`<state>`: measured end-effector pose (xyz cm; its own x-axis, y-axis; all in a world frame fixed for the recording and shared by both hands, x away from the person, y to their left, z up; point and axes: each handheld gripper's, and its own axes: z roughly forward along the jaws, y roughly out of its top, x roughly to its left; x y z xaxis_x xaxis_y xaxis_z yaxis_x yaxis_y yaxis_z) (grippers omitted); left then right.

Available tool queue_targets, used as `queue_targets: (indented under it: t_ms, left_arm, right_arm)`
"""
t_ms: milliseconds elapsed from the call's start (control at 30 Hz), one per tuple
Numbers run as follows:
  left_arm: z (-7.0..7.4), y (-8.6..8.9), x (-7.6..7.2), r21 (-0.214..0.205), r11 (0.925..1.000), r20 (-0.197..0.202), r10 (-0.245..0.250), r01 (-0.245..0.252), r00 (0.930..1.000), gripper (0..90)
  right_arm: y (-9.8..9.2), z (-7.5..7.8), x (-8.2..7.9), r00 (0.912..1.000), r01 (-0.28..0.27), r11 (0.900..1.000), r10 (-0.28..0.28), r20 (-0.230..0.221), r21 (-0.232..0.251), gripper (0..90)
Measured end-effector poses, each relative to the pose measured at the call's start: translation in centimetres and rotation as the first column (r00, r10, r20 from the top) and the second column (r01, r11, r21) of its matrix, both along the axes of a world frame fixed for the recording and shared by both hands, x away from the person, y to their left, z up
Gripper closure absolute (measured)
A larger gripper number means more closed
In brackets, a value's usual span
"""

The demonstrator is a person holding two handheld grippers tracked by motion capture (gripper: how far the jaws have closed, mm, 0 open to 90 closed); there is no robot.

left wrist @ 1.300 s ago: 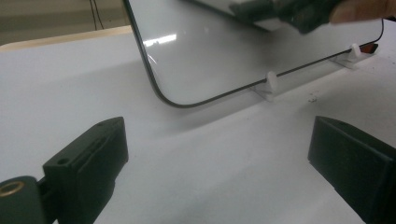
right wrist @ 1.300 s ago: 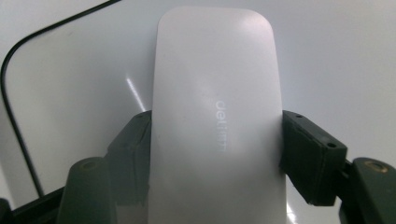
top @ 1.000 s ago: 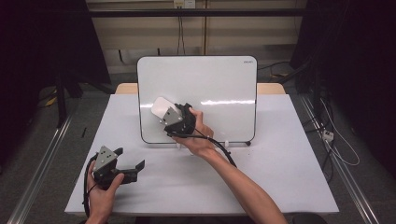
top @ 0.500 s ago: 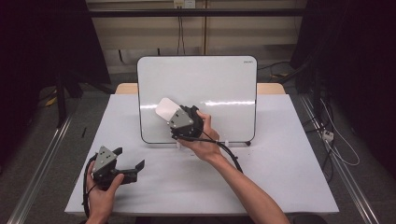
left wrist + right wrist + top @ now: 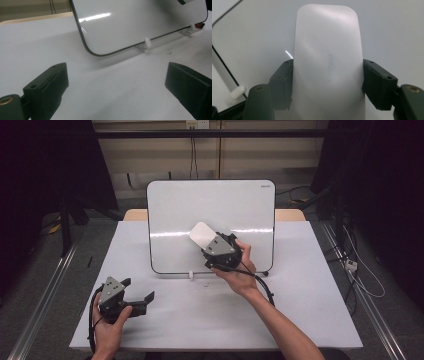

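Observation:
A whiteboard stands upright on small white feet at the back of the white table. My right gripper is shut on a white rounded eraser, which it holds against the board's lower middle. In the right gripper view the eraser sits between both jaws, with the board behind it. My left gripper rests low near the table's front left, jaws wide open and nothing between them. The left gripper view looks at the board's lower corner and one white foot.
A black cable trails from the right gripper across the table. Metal rails run along the floor on both sides. Dark curtains hang at left and right. A wooden table edge shows behind the board.
The right gripper has slid the eraser to the right across the board, by roughly a hand's width. The left gripper has stayed where it was.

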<state>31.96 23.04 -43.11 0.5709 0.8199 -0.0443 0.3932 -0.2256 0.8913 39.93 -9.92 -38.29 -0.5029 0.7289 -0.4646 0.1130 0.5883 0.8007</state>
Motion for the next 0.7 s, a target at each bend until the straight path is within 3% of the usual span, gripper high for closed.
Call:
queue_targets:
  t_ms: [267,533,700]
  left_arm:
    - [0.0,0.0,0.1,0.001,1.0000,-0.001,0.005,-0.005,1.0000,4.7]
    - [0.2,-0.4,0.1,-0.001,1.0000,0.008,-0.001,0.001,1.0000,4.7]
    - [0.2,-0.3,0.1,0.022,0.9998,0.005,0.000,0.000,1.0000,4.8]
  right_arm:
    - [-3.8,-0.3,-0.6,0.9962,0.087,0.9958,-0.087,-0.001,0.029,31.9]
    - [-6.8,-0.5,-1.7,0.9893,0.146,0.9891,-0.146,-0.006,0.023,31.9]
    - [-8.9,-0.9,-2.0,0.9818,0.189,0.9815,-0.189,-0.018,0.029,31.9]
